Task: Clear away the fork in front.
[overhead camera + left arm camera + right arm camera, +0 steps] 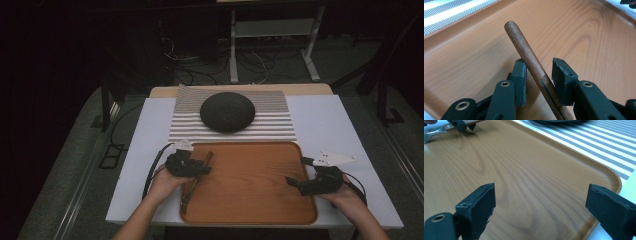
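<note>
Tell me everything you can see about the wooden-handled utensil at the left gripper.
The slim dark-brown wooden-handled utensil has a rounded handle end, tilted up over the orange-brown wooden tray. A metal part continues from the wood toward the tray's left edge; its shape is unclear. The handle sits between the left hand-held gripper jaws, against one pad, with a gap at the other.

1. The left gripper (539, 75) has its two black jaws rising from below, a gap on either side of a wooden handle (529, 62).
2. The handle slants between the jaws, its rounded end ahead of them and up to the left.
3. A wooden tray (586, 32) lies beneath and ahead.
4. A striped mat (446, 17) lies beyond the tray's far left rim.
</note>
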`<state>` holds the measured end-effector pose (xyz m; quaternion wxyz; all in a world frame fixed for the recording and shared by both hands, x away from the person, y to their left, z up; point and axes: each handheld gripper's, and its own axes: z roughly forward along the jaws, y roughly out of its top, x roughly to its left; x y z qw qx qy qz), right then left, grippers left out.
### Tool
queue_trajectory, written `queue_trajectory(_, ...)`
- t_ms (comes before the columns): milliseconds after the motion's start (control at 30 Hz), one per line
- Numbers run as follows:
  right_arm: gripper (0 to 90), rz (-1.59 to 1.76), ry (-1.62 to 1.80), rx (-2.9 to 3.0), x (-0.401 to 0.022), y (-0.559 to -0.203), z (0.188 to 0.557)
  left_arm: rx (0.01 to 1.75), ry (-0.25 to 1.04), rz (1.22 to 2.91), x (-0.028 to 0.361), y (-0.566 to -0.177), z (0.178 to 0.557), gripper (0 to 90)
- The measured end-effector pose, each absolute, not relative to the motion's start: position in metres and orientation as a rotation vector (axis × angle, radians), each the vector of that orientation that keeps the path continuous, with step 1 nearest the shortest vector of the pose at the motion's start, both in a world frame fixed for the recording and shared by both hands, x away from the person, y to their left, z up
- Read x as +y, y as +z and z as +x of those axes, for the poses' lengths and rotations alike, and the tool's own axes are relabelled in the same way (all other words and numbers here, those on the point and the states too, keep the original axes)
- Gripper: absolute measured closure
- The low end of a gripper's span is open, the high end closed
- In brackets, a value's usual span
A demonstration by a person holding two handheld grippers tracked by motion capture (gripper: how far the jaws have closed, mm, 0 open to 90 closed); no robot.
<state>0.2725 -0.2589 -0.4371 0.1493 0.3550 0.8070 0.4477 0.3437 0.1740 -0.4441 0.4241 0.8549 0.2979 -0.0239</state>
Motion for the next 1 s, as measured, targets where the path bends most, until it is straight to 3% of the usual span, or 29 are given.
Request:
queue_trajectory(500, 9.1, 1.024, 1.288, 2.315, -0.259, -0.437, 0.272, 0.735, 0.004, 2.138, 0.174, -0.441, 0.341, 61.5)
queue_trajectory(600, 9.1, 1.025, 1.286, 2.314, -0.26, -0.437, 0.272, 0.691, 0.012, 2.133, 0.17, -0.435, 0.336, 68.0)
queue_trajectory(800, 9.1, 1.022, 1.284, 2.314, -0.259, -0.437, 0.272, 0.596, -0.025, 2.185, 0.15, -0.434, 0.328, 89.4)
queue_trajectory(1000, 9.1, 1.024, 1.286, 2.312, -0.26, -0.437, 0.272, 0.592, -0.013, 2.268, 0.139, -0.442, 0.329, 89.7)
